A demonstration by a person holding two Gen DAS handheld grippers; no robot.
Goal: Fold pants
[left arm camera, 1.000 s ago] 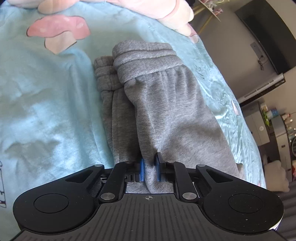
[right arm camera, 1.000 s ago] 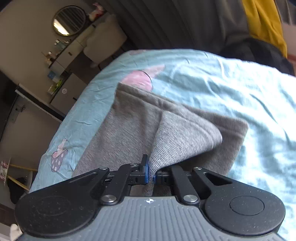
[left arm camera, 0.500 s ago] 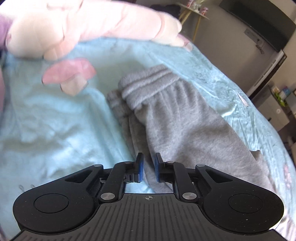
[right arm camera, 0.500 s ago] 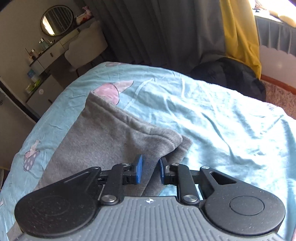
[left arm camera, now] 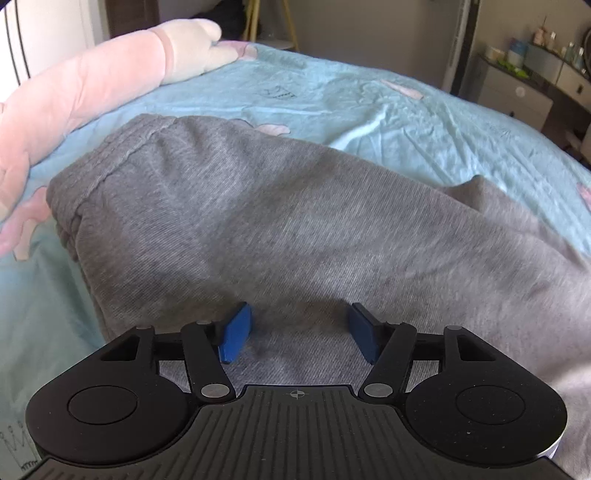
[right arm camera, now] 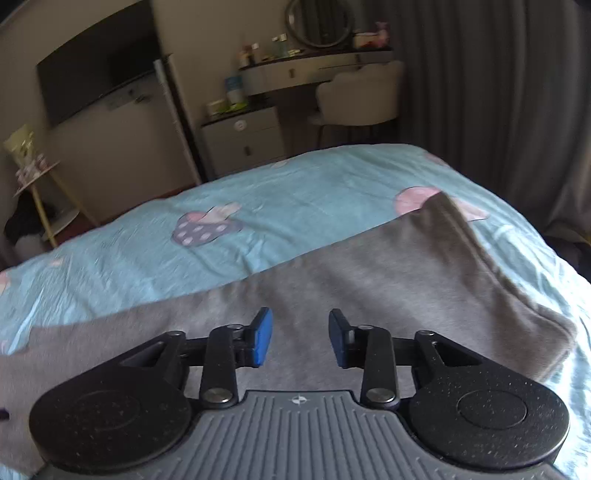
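The left gripper (left arm camera: 299, 328) is hovering over the pants (left arm camera: 280, 229) with its jaws spread wide; they have just been opening, and nothing is sitting between the blue pads (left arm camera: 236, 334), only grey cloth lying flat below them. The right gripper (right arm camera: 300, 338) is also standing apart, less widely, its jaws having just been opening too, with its pads (right arm camera: 263, 334) clear of the pants (right arm camera: 369, 280) underneath.

The pants are lying folded on the bed (left arm camera: 424, 122), stretching across the near part of both views. In the left wrist view the ribbed, gathered waistband (left arm camera: 110, 162) is sitting at the far left, bunched into soft ridges, and the cloth is spreading rightward as a smooth, fine-knit grey sheet with one raised fold toward the right. In the right wrist view the pants are running from near left to the right, ending in a hemmed edge (right arm camera: 491, 266) that is slanting from a far peak down to a rounded corner near the right.

Nothing is blocking either gripper. A long pink and cream plush (left arm camera: 103, 77), soft and tubular, is lying along the far left edge of the bed, just beside the waistband. The bed sheet is light blue, creased, printed with pink mushrooms (right arm camera: 417, 197). Beyond the bed (right arm camera: 258, 206) in the right wrist view are standing a white cabinet (right arm camera: 243, 142), a curved vanity (right arm camera: 314, 70) with a round mirror (right arm camera: 319, 22), a pale chair (right arm camera: 360, 99), grey curtains (right arm camera: 498, 92), a dark screen (right arm camera: 96, 62) on the wall and a small stand (right arm camera: 40, 184) at far left.
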